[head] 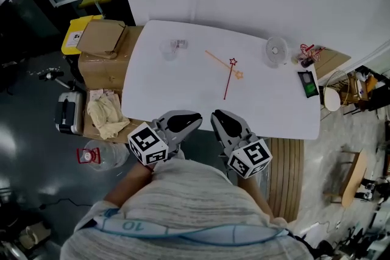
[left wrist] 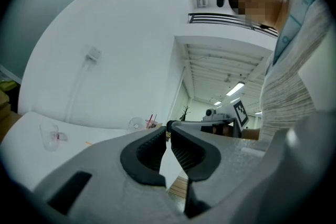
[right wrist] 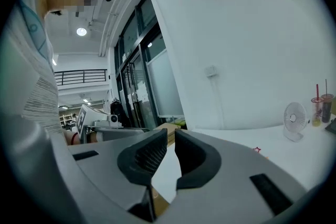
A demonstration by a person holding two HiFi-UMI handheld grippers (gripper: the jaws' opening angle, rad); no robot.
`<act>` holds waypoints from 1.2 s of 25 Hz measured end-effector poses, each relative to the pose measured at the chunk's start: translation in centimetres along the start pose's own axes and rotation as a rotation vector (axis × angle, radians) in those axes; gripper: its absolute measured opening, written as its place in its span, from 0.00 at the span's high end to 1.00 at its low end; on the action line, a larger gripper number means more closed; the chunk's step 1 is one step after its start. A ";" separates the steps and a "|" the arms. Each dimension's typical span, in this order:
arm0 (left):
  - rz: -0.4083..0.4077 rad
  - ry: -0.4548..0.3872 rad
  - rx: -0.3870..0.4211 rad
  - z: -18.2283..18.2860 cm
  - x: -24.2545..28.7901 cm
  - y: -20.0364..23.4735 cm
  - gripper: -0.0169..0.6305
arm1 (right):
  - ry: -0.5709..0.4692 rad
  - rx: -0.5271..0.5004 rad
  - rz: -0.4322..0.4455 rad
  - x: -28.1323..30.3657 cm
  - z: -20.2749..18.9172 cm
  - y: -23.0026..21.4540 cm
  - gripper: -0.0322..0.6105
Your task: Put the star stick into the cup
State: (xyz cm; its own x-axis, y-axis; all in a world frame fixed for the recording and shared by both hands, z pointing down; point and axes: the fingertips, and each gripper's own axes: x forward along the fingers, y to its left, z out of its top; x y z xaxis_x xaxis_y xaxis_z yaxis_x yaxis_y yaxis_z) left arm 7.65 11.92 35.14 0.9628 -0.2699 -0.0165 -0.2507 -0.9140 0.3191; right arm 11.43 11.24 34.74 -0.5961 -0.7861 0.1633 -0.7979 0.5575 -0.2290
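Before the pickup: the left gripper [head: 194, 117] and right gripper [head: 216, 115] hover at the tabletop's [head: 183, 91] near edge, fingers almost pressed together, empty. The star stick [head: 228, 82] lies mid-table, well right of the cup [head: 170, 49]; reaching out and spreading likely comes next.

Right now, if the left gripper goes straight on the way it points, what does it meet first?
Probably the right gripper: the left gripper view shows it straight past the jaws of the left gripper, and the head view shows both angled toward each other. Depth is unclear.
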 end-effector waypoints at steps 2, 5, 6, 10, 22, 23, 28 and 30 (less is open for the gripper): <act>-0.002 -0.004 -0.003 0.9 -0.4 2.4 0.92 | -0.004 -0.002 -0.007 2.4 0.7 -0.4 0.93; -0.011 -0.008 -0.013 2.1 -0.9 5.5 0.92 | 0.003 -0.015 -0.011 5.5 1.6 -0.8 0.93; -0.015 -0.008 -0.015 2.4 -1.0 6.3 0.92 | 0.010 -0.021 -0.015 6.3 1.8 -0.9 0.93; -0.032 -0.011 -0.029 2.9 -1.7 9.3 0.92 | 0.043 -0.064 -0.026 9.3 1.8 -1.1 0.93; -0.048 0.005 -0.023 2.8 -1.2 13.7 0.92 | 0.143 -0.110 -0.043 13.0 0.5 -3.9 0.93; -0.046 0.014 -0.015 2.6 -1.1 14.0 0.92 | 0.148 -0.112 -0.045 13.1 0.4 -4.4 0.93; -0.025 0.059 0.006 1.7 0.3 16.0 0.92 | 0.193 -0.137 -0.041 13.6 -0.2 -7.6 0.87; -0.020 0.075 0.010 1.4 1.2 17.0 0.92 | 0.216 -0.151 -0.035 14.0 -0.5 -8.9 0.84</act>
State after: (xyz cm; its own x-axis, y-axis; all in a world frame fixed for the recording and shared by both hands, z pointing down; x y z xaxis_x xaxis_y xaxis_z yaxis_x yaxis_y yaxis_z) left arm 4.40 -4.35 39.19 0.9724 -0.2281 0.0488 -0.2318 -0.9220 0.3102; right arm 10.09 -4.61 39.52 -0.5602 -0.7396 0.3731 -0.8130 0.5772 -0.0766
